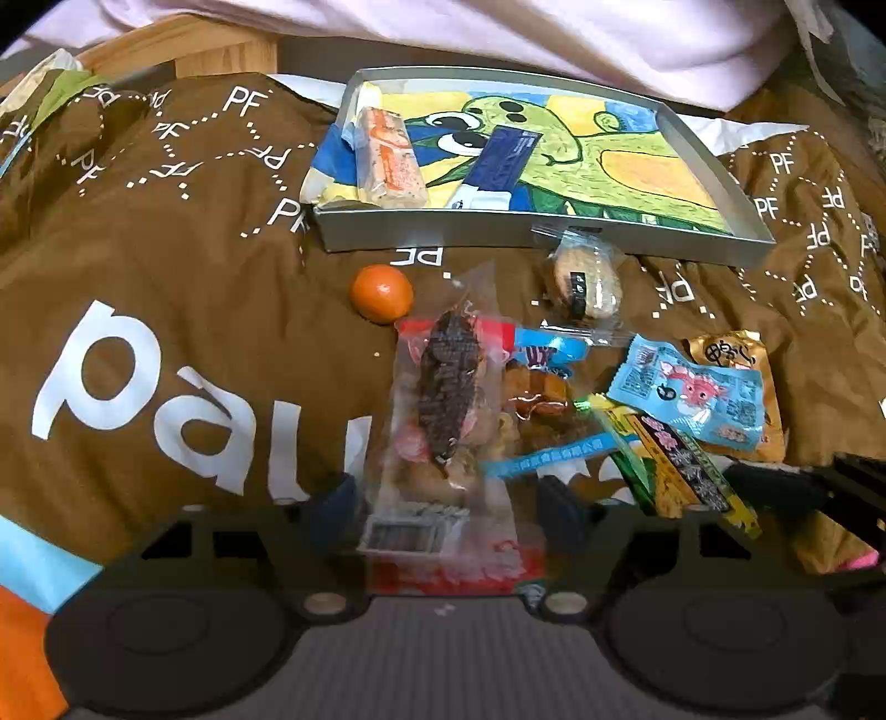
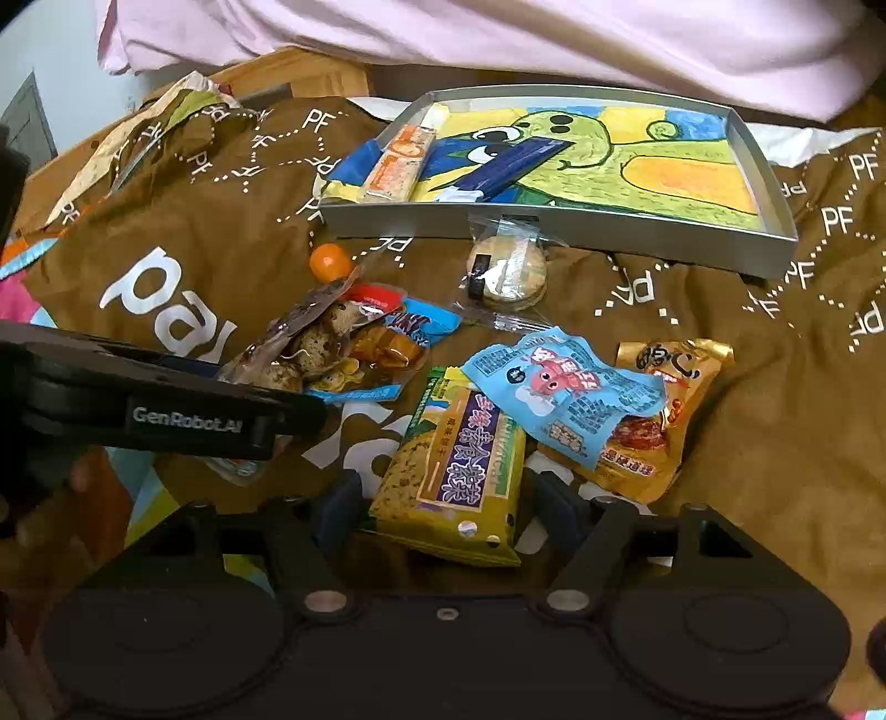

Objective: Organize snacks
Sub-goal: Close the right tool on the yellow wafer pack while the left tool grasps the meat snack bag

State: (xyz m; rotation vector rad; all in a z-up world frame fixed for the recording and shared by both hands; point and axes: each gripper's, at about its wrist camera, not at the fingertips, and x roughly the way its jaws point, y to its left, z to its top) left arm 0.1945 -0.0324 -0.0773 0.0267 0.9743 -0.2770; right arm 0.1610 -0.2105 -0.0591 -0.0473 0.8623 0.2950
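Left gripper (image 1: 448, 504): fingers (image 1: 335, 501) spread wide, one each side of the clear packet (image 1: 443, 421) of speckled eggs. Packet lies between them; cannot tell if the pads touch it. No grasp visible.

Right gripper (image 2: 434, 507): fingers (image 2: 340, 501) likewise spread, straddling the near end of the yellow packet (image 2: 451, 465). Contact not clear either.

Behind the clear packet, partly under it: a blue-edged packet (image 2: 387, 354) of orange cubes. Right of that pile, a light blue packet (image 2: 565, 393) overlaps both the yellow packet and a gold packet (image 2: 664, 410).

Further out, on the brown printed cloth (image 1: 166, 249): an orange (image 1: 382, 293) just beyond the clear packet's far end, and a wrapped round cracker (image 2: 506, 271) near the tray's front wall.

Farthest: a shallow grey tray (image 1: 498, 235) with a cartoon liner. Inside, at its left end, an orange-and-white bar (image 1: 387, 160) and a dark blue stick pack (image 1: 498, 166), side by side, apart. Pink fabric (image 1: 498, 39) lies behind the tray.
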